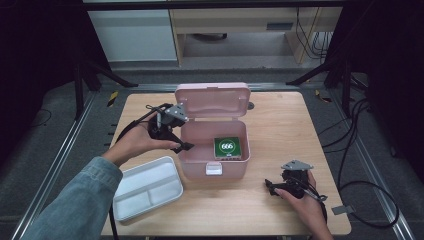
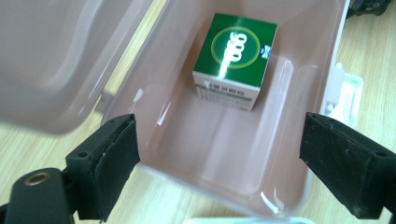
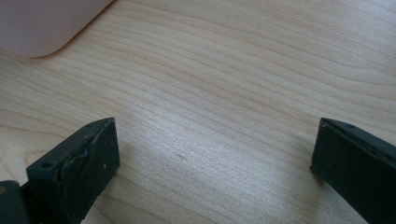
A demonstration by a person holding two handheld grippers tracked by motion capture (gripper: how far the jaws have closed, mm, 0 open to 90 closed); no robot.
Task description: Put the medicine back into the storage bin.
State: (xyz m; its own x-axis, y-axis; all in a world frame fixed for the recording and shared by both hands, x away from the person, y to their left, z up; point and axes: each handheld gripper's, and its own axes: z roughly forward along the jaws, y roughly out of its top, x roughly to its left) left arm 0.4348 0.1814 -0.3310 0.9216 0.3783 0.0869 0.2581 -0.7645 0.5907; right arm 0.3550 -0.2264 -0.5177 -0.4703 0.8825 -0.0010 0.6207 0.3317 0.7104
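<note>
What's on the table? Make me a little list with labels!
Box: pink box, lid open and standing up
Inside box: green carton, near the right wall
Tray: white tray, two sections, left of the box
Left gripper: left gripper, open, at the box's left rim
Right gripper: right gripper, open, low over the wooden table, holding nothing

Denim sleeve (image 1: 75, 200), seemingly blue-grey
</note>
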